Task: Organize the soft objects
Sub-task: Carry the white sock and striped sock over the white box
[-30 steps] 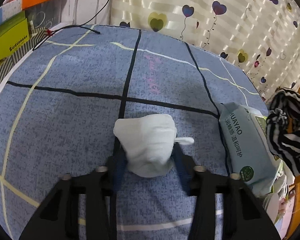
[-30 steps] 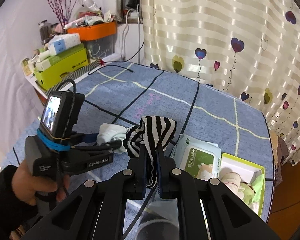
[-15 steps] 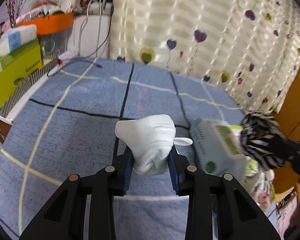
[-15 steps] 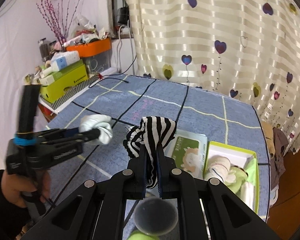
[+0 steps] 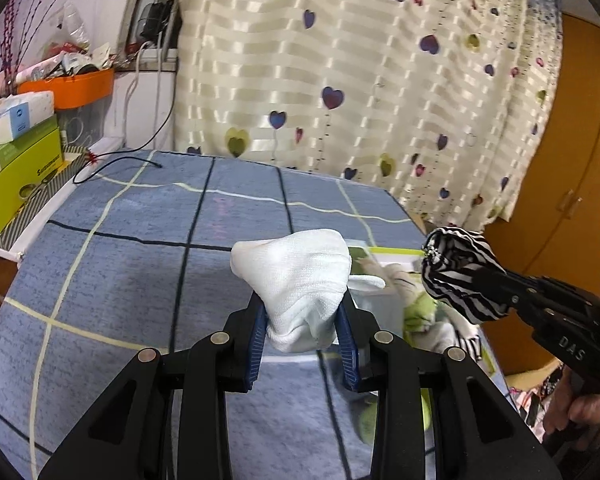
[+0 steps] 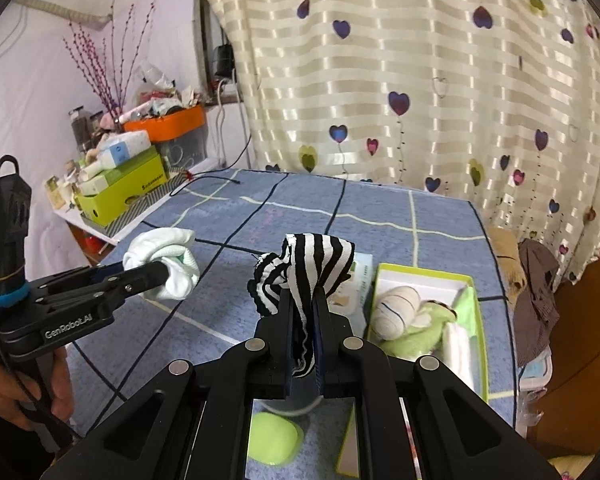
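Observation:
My left gripper (image 5: 302, 320) is shut on a rolled white sock (image 5: 296, 276) and holds it in the air above the blue checked table (image 5: 120, 280). The white sock also shows in the right wrist view (image 6: 164, 262). My right gripper (image 6: 303, 316) is shut on a black-and-white striped cloth (image 6: 304, 268), also lifted; the striped cloth shows at the right of the left wrist view (image 5: 460, 276). A green-rimmed white box (image 6: 424, 276) on the table's right side holds soft items, a rolled striped sock (image 6: 394, 312) and green cloth (image 6: 420, 332).
A wet-wipes pack (image 6: 354, 280) lies beside the box. A green ball-like thing (image 6: 274, 438) lies below my right gripper. A side shelf with a green carton (image 6: 120, 192) and orange bin (image 6: 168, 124) stands at the left. A heart-print curtain (image 6: 420, 80) hangs behind.
Both grippers have risen higher above the table with their cloths. The left gripper has swung right, so the box now lies right behind its sock.

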A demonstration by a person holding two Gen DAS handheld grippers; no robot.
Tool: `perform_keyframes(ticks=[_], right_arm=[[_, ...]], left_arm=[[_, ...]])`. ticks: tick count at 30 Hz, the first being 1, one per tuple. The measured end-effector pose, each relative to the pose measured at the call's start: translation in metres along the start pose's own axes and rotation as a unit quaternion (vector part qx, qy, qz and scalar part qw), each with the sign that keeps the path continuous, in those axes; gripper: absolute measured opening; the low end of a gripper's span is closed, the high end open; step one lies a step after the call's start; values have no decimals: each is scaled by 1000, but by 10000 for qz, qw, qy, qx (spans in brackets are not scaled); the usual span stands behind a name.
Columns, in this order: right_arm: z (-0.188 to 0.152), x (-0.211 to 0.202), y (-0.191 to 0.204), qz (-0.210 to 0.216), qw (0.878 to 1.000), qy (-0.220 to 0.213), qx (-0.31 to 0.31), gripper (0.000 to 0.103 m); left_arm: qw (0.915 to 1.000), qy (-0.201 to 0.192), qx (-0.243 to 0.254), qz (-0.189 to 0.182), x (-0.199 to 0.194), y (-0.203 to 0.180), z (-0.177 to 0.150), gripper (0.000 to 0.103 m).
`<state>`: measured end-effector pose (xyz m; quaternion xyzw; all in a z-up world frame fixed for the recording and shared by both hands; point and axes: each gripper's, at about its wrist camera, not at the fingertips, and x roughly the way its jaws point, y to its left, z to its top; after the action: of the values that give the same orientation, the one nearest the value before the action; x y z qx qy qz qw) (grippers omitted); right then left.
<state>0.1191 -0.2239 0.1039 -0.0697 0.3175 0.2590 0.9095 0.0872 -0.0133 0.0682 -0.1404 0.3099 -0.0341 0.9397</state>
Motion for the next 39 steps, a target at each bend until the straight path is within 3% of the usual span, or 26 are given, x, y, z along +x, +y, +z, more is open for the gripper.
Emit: perform_keyframes(ticks=[29,39], right_arm=[[-26,-40,-74,-497,9963,-207,665,8],[-63,-47,-93,-613,9943,21,866,8]], left_arm=[[9967,208,487,-610,14,-80,-2,34],[9936,403,699,-795,21,-106,-14,34]])
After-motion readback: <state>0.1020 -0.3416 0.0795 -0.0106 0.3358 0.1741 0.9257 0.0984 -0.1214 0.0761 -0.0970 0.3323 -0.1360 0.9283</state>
